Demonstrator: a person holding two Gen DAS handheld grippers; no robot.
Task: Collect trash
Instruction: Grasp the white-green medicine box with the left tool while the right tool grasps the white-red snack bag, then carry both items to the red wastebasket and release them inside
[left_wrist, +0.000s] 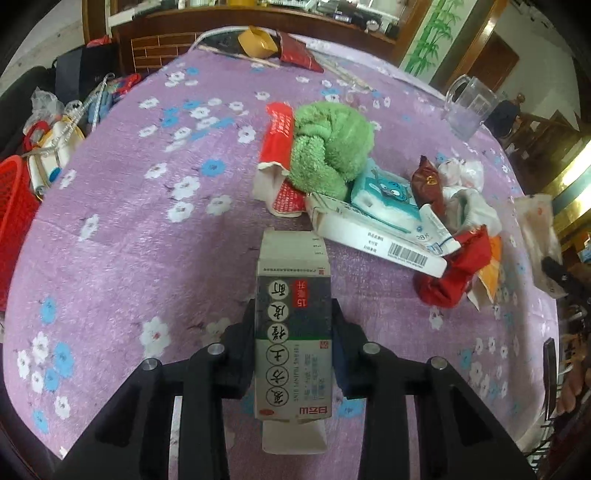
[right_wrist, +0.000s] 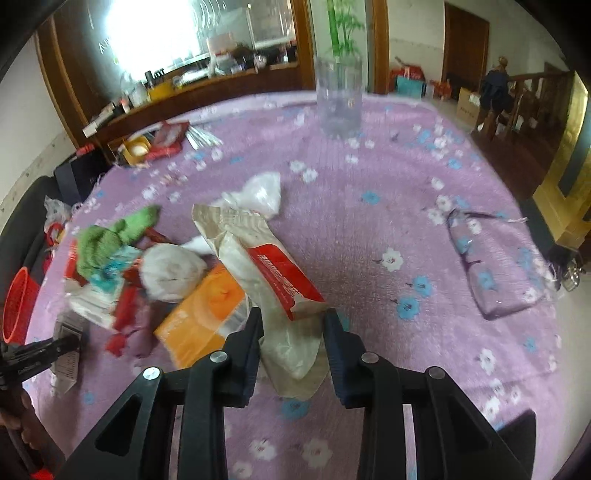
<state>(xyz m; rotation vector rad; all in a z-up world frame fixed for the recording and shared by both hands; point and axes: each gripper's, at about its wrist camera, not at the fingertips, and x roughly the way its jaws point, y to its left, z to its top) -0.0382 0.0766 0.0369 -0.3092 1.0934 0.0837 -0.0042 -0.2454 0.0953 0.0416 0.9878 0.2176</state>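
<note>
Carton (left_wrist: 293, 325) lies on the tablecloth (left_wrist: 147, 240); towel (left_wrist: 328, 147) at one o'clock, mug (left_wrist: 469, 107) beyond at two.

"15" on medicine box (left_wrist: 293, 332)

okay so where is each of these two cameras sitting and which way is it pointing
Left wrist: on the left gripper, looking down its black fingers at a medicine box they clamp.
Right wrist: on the right gripper, looking down at a torn wrapper between its fingers.
Shared: purple flowered cloth, green towel, clear mug.
</note>
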